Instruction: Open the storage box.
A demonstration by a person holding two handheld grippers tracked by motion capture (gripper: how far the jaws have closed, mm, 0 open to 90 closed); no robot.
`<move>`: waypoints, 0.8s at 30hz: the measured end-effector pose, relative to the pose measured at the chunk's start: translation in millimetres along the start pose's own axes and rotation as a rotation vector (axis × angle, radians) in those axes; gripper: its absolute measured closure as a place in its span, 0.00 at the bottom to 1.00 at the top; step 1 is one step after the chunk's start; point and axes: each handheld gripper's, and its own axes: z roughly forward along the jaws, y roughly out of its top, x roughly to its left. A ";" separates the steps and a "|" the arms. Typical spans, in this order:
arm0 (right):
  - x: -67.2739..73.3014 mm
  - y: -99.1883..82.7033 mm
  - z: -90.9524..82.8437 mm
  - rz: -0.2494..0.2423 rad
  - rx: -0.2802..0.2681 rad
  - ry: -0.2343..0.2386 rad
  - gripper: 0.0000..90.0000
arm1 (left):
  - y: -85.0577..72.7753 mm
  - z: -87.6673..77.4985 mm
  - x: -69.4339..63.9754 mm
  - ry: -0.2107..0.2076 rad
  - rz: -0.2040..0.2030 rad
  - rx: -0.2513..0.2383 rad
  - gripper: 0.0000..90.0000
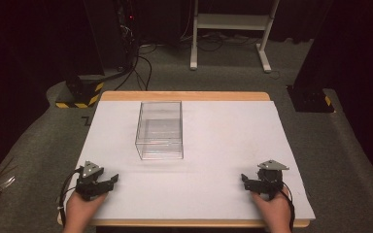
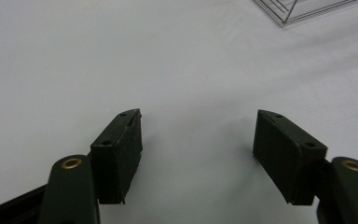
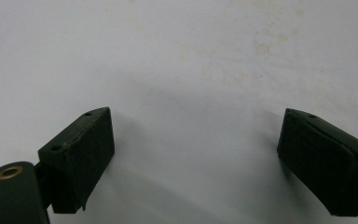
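Grippers both sit on the desk's [image 1: 223,145] white top, close to its near edge. Left gripper [image 1: 110,181] is by the near left corner, held in the left hand [image 1: 80,213]; right gripper [image 1: 245,180] is by the near right corner, held in the right hand [image 1: 274,213]. Both point inward, roughly toward each other and a bit away from the person.

Left gripper view: left gripper [image 2: 198,133] has its jaws spread wide, nothing btwn them, just bare white surface. Right gripper view: right gripper [image 3: 196,135] likewise released, jaws wide apart w/ nothing in the gap; faint yellowish stains on the surface ahead of it.

Clear plastic box [image 1: 159,129] stands upright on the desk, left of centre and toward the far edge, well apart from both grippers and closer to the left one. Looks empty and open-topped, though w/ see-through walls can't tell for sure. One corner of the clear plastic box [image 2: 307,9] shows at the top right of the left gripper view, well ahead of the jaw tips, not touching them.

Beyond the far edge: grey carpet, black cables [image 1: 141,63] and a white stand [image 1: 230,22].
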 end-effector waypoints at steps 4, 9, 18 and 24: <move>0.1 -0.1 -0.1 -0.003 -0.001 -0.001 0.12 | 2.3 -2.4 -3.8 -0.027 -0.002 -0.014 0.36; 0.4 -0.2 -0.3 -0.002 -0.001 -0.002 0.12 | 8.6 -2.8 -9.9 -0.069 -0.010 -0.047 0.36; -0.1 -0.2 -0.1 -0.004 -0.001 -0.001 0.12 | 16.6 -1.1 -26.2 -0.103 0.043 -0.064 0.36; 0.3 -0.2 -0.2 -0.002 -0.001 -0.002 0.12 | 20.8 -5.4 -33.3 -0.141 0.035 -0.077 0.35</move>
